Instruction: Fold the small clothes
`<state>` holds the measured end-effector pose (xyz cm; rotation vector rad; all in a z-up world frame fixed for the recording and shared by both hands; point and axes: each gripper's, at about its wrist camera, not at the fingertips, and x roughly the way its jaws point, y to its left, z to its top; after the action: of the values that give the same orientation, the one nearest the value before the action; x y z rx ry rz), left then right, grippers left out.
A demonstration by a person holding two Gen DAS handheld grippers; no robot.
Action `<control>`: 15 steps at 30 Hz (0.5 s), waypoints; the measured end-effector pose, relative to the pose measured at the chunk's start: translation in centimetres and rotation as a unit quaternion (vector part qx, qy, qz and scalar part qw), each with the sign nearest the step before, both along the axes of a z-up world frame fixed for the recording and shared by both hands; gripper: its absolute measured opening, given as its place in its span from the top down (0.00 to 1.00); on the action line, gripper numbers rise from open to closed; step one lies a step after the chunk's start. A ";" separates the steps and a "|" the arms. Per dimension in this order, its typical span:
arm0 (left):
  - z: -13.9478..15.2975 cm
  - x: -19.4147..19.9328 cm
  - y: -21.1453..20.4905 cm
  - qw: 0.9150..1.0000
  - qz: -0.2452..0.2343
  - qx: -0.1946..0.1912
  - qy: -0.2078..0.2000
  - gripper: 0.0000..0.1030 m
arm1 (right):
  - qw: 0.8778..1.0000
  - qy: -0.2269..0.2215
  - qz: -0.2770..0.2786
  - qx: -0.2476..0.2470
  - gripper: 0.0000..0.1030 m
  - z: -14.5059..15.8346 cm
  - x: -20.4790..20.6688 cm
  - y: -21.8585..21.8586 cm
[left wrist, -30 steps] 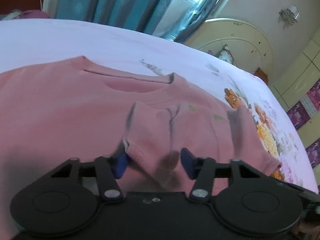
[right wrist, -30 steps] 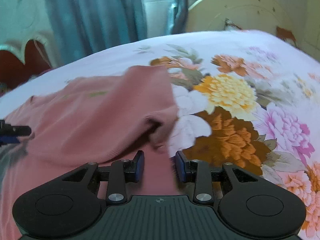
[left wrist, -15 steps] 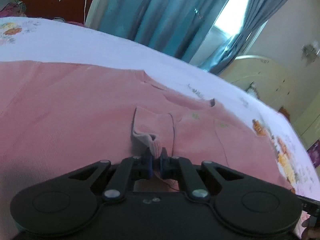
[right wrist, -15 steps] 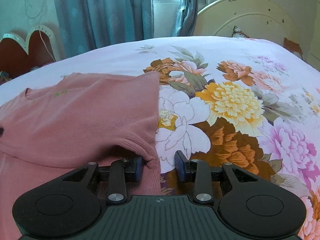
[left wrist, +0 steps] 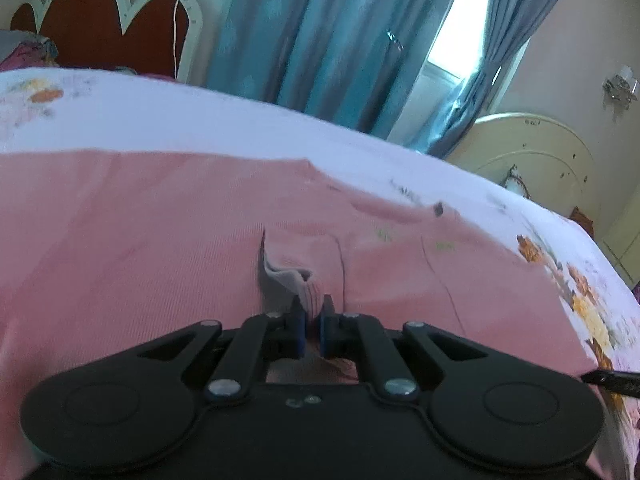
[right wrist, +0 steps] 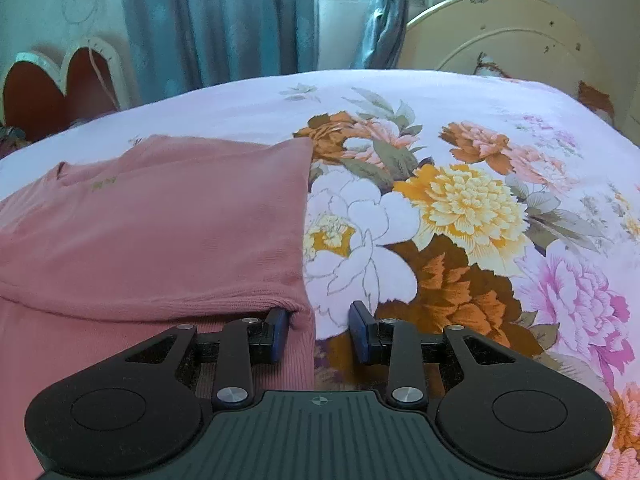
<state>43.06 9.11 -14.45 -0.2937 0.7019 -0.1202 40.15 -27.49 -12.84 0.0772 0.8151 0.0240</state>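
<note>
Currently my left tongs (left wrist: pixel 313 320) are clenched on a sleeve cuff (left wrist: pixel 306 290) of the pink sweater (left wrist: pixel 140 240), which lies flat on the floral bedsheet (right wrist: pixel 460 208), neckline away from me, long axis running away toward the curtains (left wrist: pixel 320 40). Right tongs (right wrist: pixel 319 330) released, straddling the sweater's folded right edge, one pad touching cloth. Left hand is nearer the sleeve; I judge it folds inward next
</note>
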 end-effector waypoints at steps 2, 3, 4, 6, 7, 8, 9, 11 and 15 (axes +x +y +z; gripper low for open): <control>0.1 0.1 0.3 1.000 -0.004 -0.011 0.007 0.82 | 0.998 -0.031 0.014 0.044 0.92 1.4 -1.4 -0.7; 0.2 0.0 0.4 1.000 -0.001 -0.010 0.004 0.61 | 0.998 -0.040 0.019 0.047 0.99 2.1 -1.8 -0.6; 0.3 0.3 0.1 1.000 0.001 -0.006 0.000 0.50 | 0.998 -0.049 0.024 0.038 1.00 2.6 -1.8 -0.3; 0.5 0.5 -0.2 1.000 -0.011 0.001 0.000 0.49 | 0.998 -0.049 0.024 0.044 1.00 2.8 -1.0 0.1; 0.3 1.1 -0.5 1.000 -0.024 0.008 0.017 0.53 | 0.998 -0.043 0.021 0.051 1.00 2.5 -0.2 0.2; 0.3 1.3 -0.7 0.999 -0.031 0.021 0.019 0.57 | 0.998 -0.025 0.022 0.048 1.00 1.8 0.7 0.5; 0.4 1.4 -0.8 0.999 -0.037 0.028 0.020 0.63 | 0.999 0.018 0.026 0.036 1.00 0.7 1.7 0.9; 0.7 1.1 -0.8 0.998 -0.021 0.047 0.021 0.74 | 0.999 0.030 0.039 0.016 1.00 0.3 2.1 1.5; 2.9 -0.8 0.5 0.996 0.052 0.063 -0.043 0.30 | 0.998 0.003 0.041 0.039 1.00 1.7 2.3 1.3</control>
<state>42.25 9.63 -11.56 -0.2013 0.6055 0.0103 42.49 -26.15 -11.09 0.1165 0.8226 0.1330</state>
